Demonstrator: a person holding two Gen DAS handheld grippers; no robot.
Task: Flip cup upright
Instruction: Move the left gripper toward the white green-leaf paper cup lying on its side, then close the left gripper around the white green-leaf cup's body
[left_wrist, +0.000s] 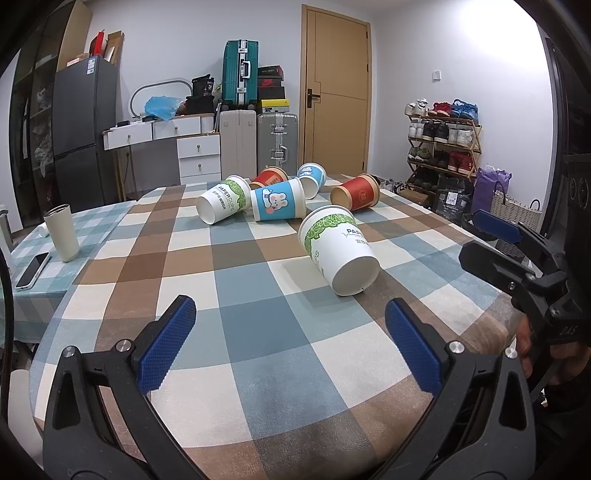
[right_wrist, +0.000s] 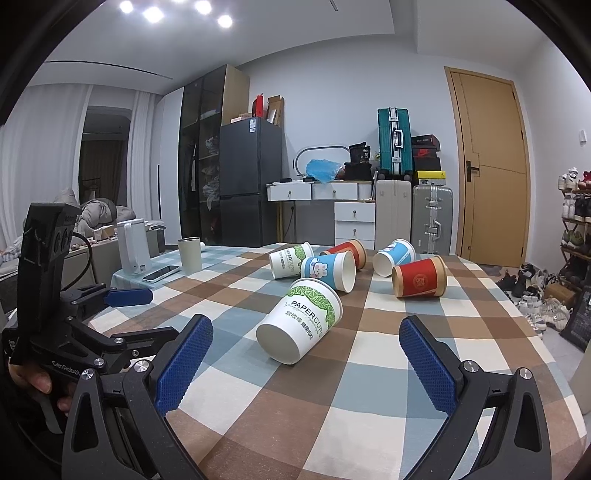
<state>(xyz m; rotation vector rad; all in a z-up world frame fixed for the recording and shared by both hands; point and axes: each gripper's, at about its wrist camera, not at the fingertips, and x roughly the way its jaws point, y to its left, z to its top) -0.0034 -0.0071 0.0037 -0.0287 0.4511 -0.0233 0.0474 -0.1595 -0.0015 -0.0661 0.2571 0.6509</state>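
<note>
Several paper cups lie on their sides on the checked tablecloth (left_wrist: 258, 332). The nearest is a white cup with a green leaf band (left_wrist: 338, 251), base toward me; it also shows in the right wrist view (right_wrist: 301, 319). Behind it lie a second white cup (left_wrist: 223, 199), a blue rabbit cup (left_wrist: 279, 201), another blue cup (left_wrist: 312, 179) and two red cups (left_wrist: 356, 192) (left_wrist: 269, 177). My left gripper (left_wrist: 290, 336) is open and empty, short of the nearest cup. My right gripper (right_wrist: 306, 354) is open and empty, just in front of that cup.
A tall cream tumbler (left_wrist: 62, 232) and a phone (left_wrist: 32, 270) stand at the table's left side, with a white kettle (right_wrist: 133, 245) beyond. Suitcases (left_wrist: 277, 142), a door and a shoe rack (left_wrist: 443, 147) stand behind the table.
</note>
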